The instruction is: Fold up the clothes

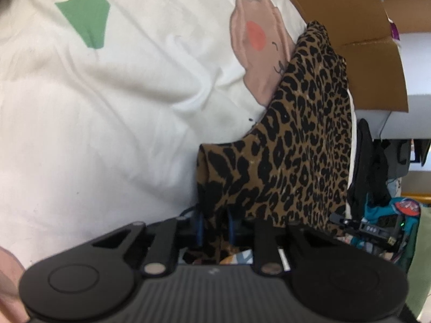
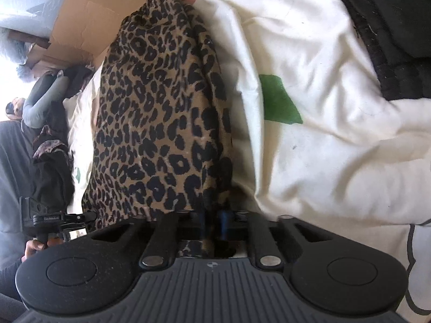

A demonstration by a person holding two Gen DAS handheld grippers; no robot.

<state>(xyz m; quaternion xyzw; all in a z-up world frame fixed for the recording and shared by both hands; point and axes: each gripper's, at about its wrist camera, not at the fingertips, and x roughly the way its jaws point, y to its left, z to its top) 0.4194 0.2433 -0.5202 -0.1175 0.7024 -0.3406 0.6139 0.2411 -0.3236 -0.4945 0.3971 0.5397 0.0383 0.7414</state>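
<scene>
We are holding a brown leopard-print garment of thin knit fabric (image 1: 293, 145) by two points of its near edge, one in each gripper. In the left wrist view, our left gripper (image 1: 215, 231) is clamping a dark-hemmed corner of the cloth between its blue-padded fingers (image 1: 198, 228), jaws drawn nearly together on the fabric. In the right wrist view, our right gripper (image 2: 212, 224) is doing the same, its blue fingers (image 2: 223, 223) pinching a bunched fold of the print.

The garment is stretching away from both grippers across a white quilted bedcover with printed patches (image 1: 113, 113), lying mostly flat on it and narrowing toward its far end. On that cover we are seeing a green patch (image 1: 86, 18) well apart from the garment, and a pale pink shape with a coral spot (image 1: 256, 37) touching the garment's far part.

Beyond the cloth a brown cardboard box with open flaps (image 1: 350, 21) is standing at the cover's edge. In the right wrist view a thick black textile (image 2: 390, 35) is lying over the cover's far right corner, and dark clothes (image 2: 54, 140) are heaped to the left. Low at that view's left edge, the black body of the other gripper is showing, gripped by a hand (image 2: 35, 245).
</scene>
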